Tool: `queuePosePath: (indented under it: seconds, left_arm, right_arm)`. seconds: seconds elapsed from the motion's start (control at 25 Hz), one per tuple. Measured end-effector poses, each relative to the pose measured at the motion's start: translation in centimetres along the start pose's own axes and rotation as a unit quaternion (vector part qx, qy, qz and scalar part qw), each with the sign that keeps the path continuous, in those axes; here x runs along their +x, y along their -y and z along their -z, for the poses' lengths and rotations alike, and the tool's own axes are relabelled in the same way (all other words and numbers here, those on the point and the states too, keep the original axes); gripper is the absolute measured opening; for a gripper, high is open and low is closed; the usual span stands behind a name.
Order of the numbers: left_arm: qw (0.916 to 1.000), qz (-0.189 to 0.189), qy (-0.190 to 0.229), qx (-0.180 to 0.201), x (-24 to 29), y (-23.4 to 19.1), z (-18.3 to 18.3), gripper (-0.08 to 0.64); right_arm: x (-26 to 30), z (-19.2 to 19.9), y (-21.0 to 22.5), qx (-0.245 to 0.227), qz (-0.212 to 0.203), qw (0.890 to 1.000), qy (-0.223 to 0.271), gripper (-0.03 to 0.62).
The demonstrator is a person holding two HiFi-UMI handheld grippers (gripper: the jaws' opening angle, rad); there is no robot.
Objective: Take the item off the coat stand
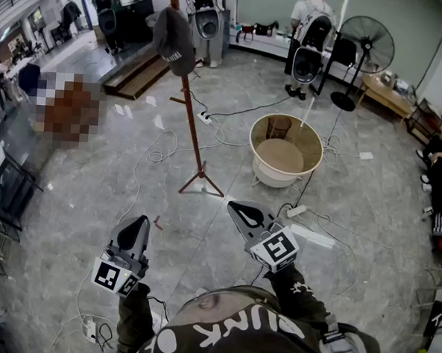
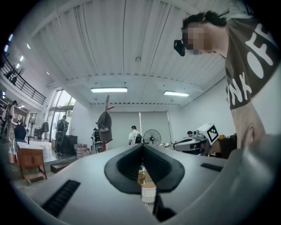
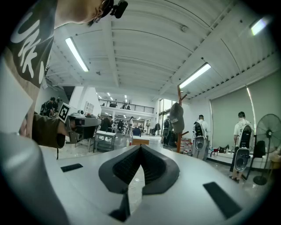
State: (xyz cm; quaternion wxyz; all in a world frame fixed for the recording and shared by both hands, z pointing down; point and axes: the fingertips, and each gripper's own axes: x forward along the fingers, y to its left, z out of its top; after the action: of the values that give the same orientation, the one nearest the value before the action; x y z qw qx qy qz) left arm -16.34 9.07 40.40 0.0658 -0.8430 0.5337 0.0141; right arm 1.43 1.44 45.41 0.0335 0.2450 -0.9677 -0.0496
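The left gripper (image 1: 132, 232) is pointing level over the grey floor (image 1: 94, 179), and its 2 jaws are meeting at the tips with nothing between them. Ahead and a little to its right, the dark cap (image 1: 174, 38) is hanging on an upper peg of the brown coat stand (image 1: 197, 137), well apart from both grippers. The stand is resting on its spread feet among white cables. To the right, the right gripper (image 1: 239, 210) is also pointing level, its 2 jaws closed on nothing. Beyond it, a round cream tub (image 1: 252, 142) is sitting on the floor. Farther right, a person with a backpack (image 1: 310, 36) is standing beside a black pedestal fan (image 1: 367, 45).
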Motion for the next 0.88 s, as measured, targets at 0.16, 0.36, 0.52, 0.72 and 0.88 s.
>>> queuePosePath:
  seconds: [0.16,0.36,0.52,0.72,0.88]
  left_arm:
    - [1.0,-0.001,0.005,0.003,0.5,0.0,-0.3,0.003]
    - [1.0,-0.004,0.003,0.003,0.9,-0.2,-0.1,0.003]
    - [1.0,-0.008,0.003,0.005,0.9,-0.4,0.1,0.003]
    - [0.9999,-0.014,-0.004,0.003,1.1,-1.2,0.6,0.003]
    - [0.9998,-0.018,-0.009,0.0,0.9,-1.2,0.8,0.003]
  right_arm:
    - [0.1,-0.3,0.6,-0.005,-0.001,1.0,0.002,0.008]
    - [0.2,-0.1,1.1,-0.004,-0.001,1.0,0.004,0.008]
    - [0.5,0.0,1.8,0.002,0.006,1.0,0.009,0.009]
    - [1.4,0.6,2.5,0.012,0.008,1.0,0.008,0.009]
    - [1.5,1.1,2.9,0.031,0.013,0.999,0.004,0.011]
